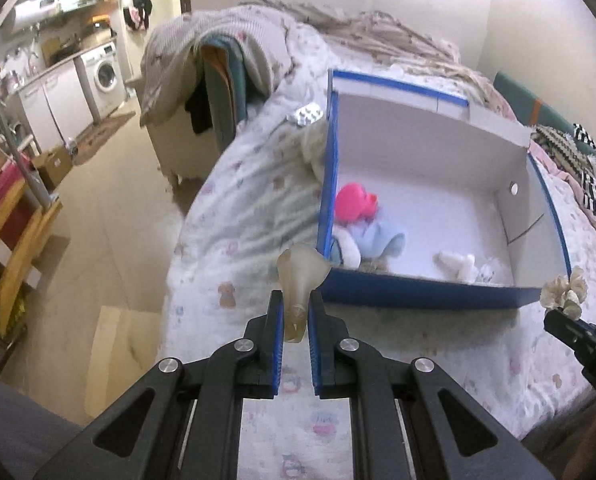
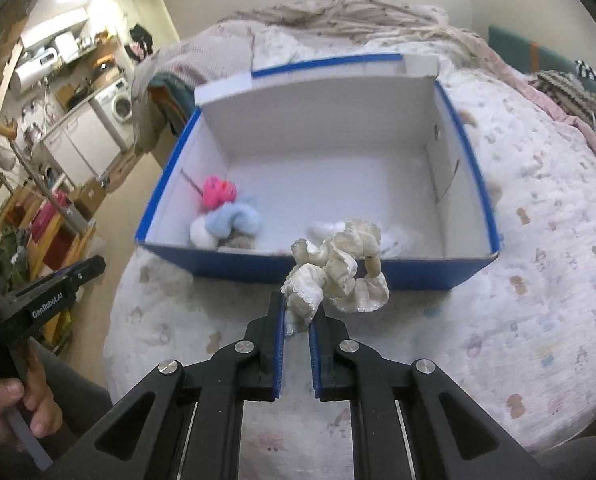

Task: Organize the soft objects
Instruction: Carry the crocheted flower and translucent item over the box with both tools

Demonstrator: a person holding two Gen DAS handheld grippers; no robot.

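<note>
A bed (image 1: 249,208) covered with a pale quilt printed with small cartoon figures fills most of both views, and a kitchen area with a washing machine (image 1: 105,70) shows far off to the left. On the quilt sits an open cardboard box (image 2: 318,268), blue outside and white inside. In the box's near left corner lie a bright pink soft item (image 2: 217,192), a light blue fluffy item (image 2: 235,218) touching it, and a white fluffy piece (image 2: 201,234) against the front wall. A small white soft item (image 1: 456,264) lies near the middle of the front wall. A foil pill pack (image 1: 305,114) rests on the quilt just outside the box's far left corner. The left gripper (image 1: 295,312) is closed narrowly on a pale, translucent rubbery toy (image 1: 300,276), held above the quilt just in front of the box's near left corner. The right gripper (image 2: 300,314) is closed narrowly on a cream, lace-edged ruffled hair tie (image 2: 338,272), held just in front of the box's front wall, its top overlapping the rim in view. A hand (image 2: 9,408) grips the left tool's handle at the lower left of the right wrist view.
</note>
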